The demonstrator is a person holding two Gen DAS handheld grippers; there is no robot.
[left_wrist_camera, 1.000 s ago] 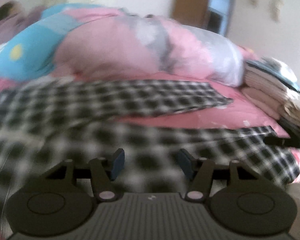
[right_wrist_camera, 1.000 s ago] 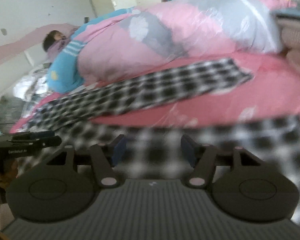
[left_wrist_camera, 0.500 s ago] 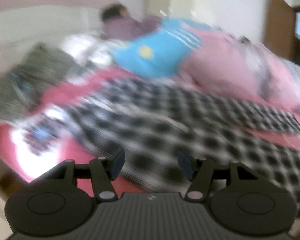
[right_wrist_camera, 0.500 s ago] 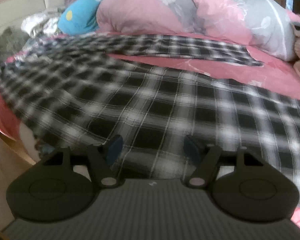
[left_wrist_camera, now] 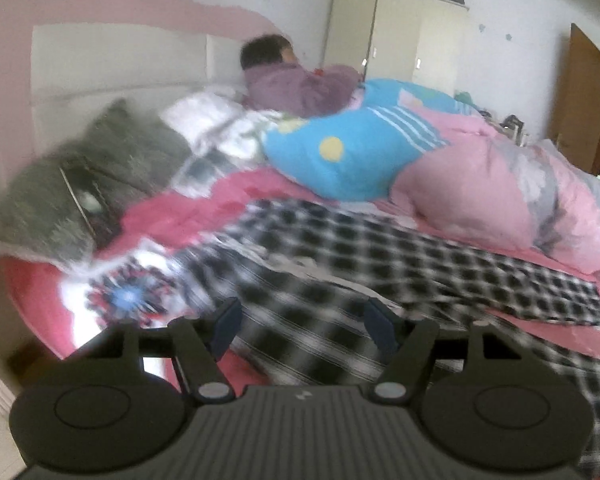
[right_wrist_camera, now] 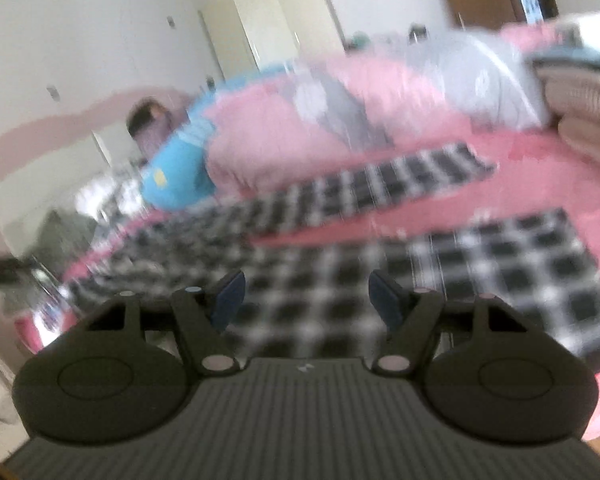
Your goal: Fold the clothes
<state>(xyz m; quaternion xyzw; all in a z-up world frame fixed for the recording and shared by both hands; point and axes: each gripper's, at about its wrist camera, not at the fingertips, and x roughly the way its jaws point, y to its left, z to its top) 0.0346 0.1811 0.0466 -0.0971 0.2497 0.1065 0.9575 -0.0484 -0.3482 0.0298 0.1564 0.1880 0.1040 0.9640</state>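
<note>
A: Where did the black-and-white checked cotton shirt (left_wrist_camera: 380, 264) lie?
B: Spread on the pink bed (left_wrist_camera: 172, 216), just beyond both grippers' fingers.
A: And the fingers?
B: The left gripper (left_wrist_camera: 302, 322) had just widened and stood spread, empty; the right gripper (right_wrist_camera: 306, 294) likewise.

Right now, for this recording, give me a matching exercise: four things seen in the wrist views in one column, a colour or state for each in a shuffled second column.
Things:
1. checked fabric shirt
2. soft pillow with a yellow dot
3. puffy quilt
4. left gripper

Colour or state:
A. pale pink and grey
B. jaws apart, nothing gripped
C. black and white, spread on the bed
D. bright blue

Pairs: 1-C, 2-D, 3-A, 4-B
</note>
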